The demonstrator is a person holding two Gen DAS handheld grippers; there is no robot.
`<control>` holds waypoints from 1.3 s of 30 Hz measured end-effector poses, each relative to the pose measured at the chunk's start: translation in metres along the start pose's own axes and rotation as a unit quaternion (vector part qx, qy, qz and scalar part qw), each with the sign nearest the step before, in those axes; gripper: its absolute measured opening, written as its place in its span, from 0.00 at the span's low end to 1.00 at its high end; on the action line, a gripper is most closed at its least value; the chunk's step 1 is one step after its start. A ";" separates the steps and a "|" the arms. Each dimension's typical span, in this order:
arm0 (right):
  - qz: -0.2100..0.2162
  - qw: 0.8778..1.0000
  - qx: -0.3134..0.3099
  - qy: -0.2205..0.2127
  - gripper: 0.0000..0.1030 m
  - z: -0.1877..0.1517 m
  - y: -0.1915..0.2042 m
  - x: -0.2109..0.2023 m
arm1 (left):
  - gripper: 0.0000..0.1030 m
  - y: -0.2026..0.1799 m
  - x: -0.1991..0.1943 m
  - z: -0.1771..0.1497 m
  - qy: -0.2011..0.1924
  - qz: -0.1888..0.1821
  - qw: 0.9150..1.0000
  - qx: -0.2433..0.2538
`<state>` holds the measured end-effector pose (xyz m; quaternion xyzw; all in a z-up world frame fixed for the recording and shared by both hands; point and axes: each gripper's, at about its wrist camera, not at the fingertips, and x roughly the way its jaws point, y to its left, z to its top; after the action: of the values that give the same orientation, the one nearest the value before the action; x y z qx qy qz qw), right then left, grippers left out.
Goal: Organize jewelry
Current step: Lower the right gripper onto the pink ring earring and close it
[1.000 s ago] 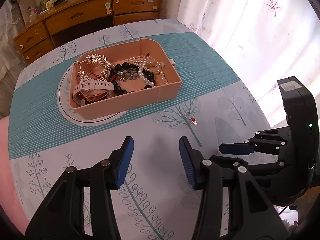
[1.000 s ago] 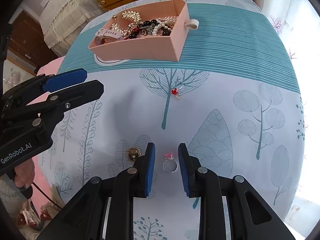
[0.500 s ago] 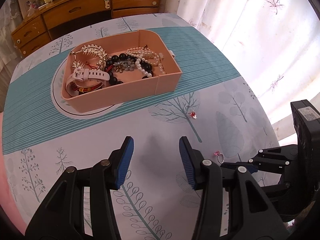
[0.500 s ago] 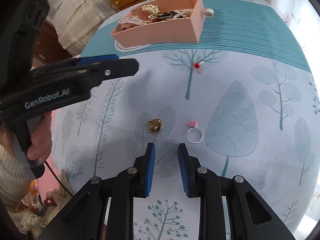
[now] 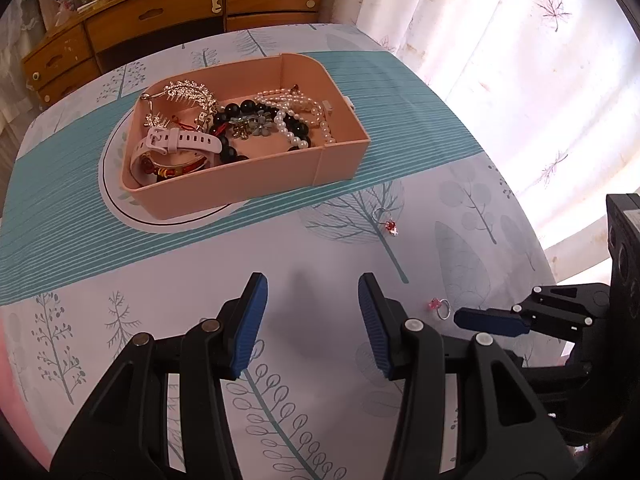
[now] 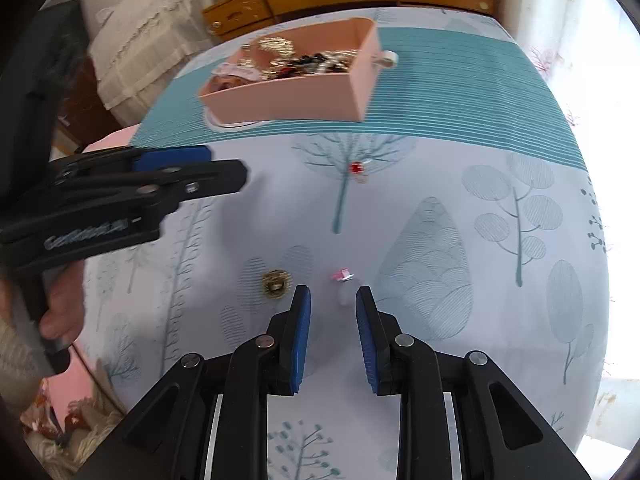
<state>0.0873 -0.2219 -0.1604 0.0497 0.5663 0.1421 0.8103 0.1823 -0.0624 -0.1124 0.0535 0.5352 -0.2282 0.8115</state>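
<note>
We're lining up our right gripper (image 6: 333, 300) w/ fingers spread a bit around the pink ring (image 6: 342, 280) on the bench (image 6: 460, 280), not pinching yet. Left gripper (image 5: 312, 300) is hanging open, empty. Next: squeeze gently, lift, carry to the pink box (image 5: 248, 176).

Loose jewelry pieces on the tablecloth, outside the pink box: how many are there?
3: a pink-stone ring before the right gripper, a gold piece beside it, a red-stone piece nearer the box.

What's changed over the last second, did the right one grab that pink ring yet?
Not yet. The right hand-held gripper drifted off the pink-stone ring toward the gold brooch, then swung back; the ring now lies just ahead of its open fingertips, ungrasped. The left hand-held gripper stays open and empty. The pink tray and red-stone ring haven't moved.
</note>
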 end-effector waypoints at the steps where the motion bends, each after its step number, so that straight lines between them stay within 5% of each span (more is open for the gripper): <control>1: 0.005 1.000 -0.006 0.001 0.24 -0.002 0.004 -0.002 | 0.43 0.001 0.001 0.000 0.001 0.001 1.000 -0.001; 13: 0.013 1.000 0.002 0.007 0.24 0.001 0.009 0.016 | 0.43 0.007 0.005 -0.003 0.004 -0.004 1.000 -0.010; 34: -0.053 0.998 -0.002 -0.042 0.24 0.015 0.011 0.027 | 0.43 0.004 0.021 0.004 0.012 -0.019 1.000 -0.006; 39: -0.085 0.994 -0.025 -0.062 0.16 0.010 0.018 0.029 | 0.43 -0.002 0.025 0.010 0.012 -0.024 1.000 -0.001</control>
<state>0.1032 -0.1953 -0.1788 -0.0102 0.5137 0.0834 0.8539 0.1973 -0.0752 -0.1300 0.0428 0.5461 -0.2462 0.7996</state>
